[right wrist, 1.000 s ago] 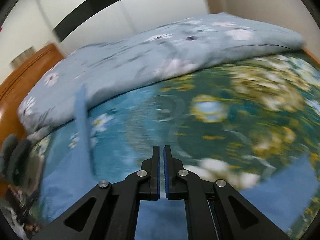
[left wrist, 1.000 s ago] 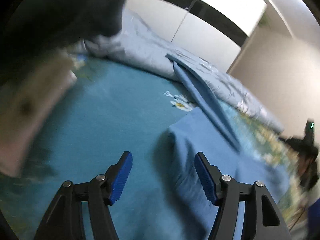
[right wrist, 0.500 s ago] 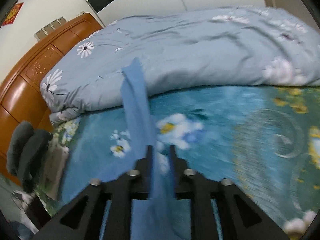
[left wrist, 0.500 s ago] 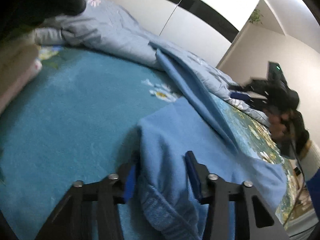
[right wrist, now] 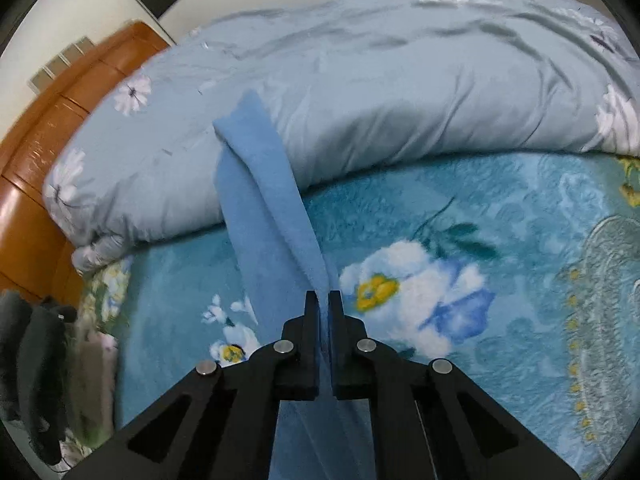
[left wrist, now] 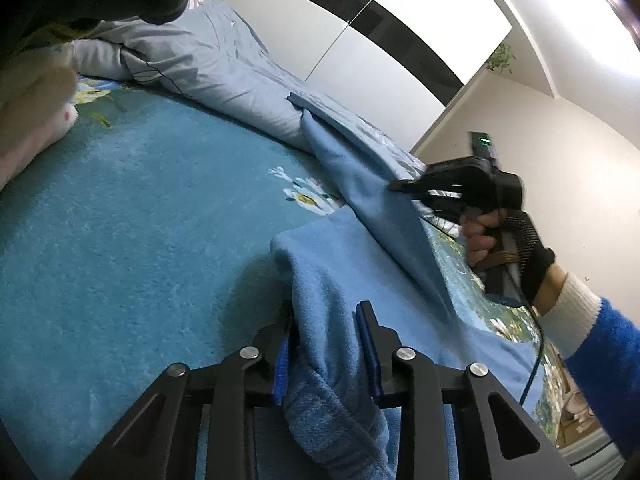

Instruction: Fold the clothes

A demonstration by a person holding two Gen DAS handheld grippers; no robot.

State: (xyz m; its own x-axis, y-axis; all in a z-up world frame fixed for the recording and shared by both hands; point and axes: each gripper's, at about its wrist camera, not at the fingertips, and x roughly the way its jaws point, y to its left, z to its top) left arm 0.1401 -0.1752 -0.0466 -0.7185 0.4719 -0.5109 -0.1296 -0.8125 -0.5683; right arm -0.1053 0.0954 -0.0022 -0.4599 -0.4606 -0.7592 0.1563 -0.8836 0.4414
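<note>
A light blue fleece garment (left wrist: 340, 264) lies on the bed, its long sleeve (left wrist: 360, 184) stretched up onto the duvet. At the bottom of the left wrist view my left gripper (left wrist: 326, 312) has a thick fold of the garment's edge between its blue pads (left wrist: 280, 364). Its jaws are closing and both pads touch the cloth. My right gripper (left wrist: 394, 187) is held in a person's gloved hand (left wrist: 520, 248) and is shut on the sleeve's edge. In the right wrist view its fingers (right wrist: 324, 298) stand nearly together with thin blue fabric pinched between them, and the sleeve (right wrist: 264, 184) runs away from them.
A teal floral blanket (left wrist: 120, 220) covers the bed. A rolled grey-blue duvet (right wrist: 400, 80) lies along the far side against a wooden headboard (right wrist: 48, 140). Dark and pale clothes (right wrist: 40, 360) are piled at the left edge, also seen as a pale pile (left wrist: 32, 112).
The left jaws came in around the garment's folded edge and narrowed on it. The right gripper swung left across the bed, opened around the sleeve and shut on it.
</note>
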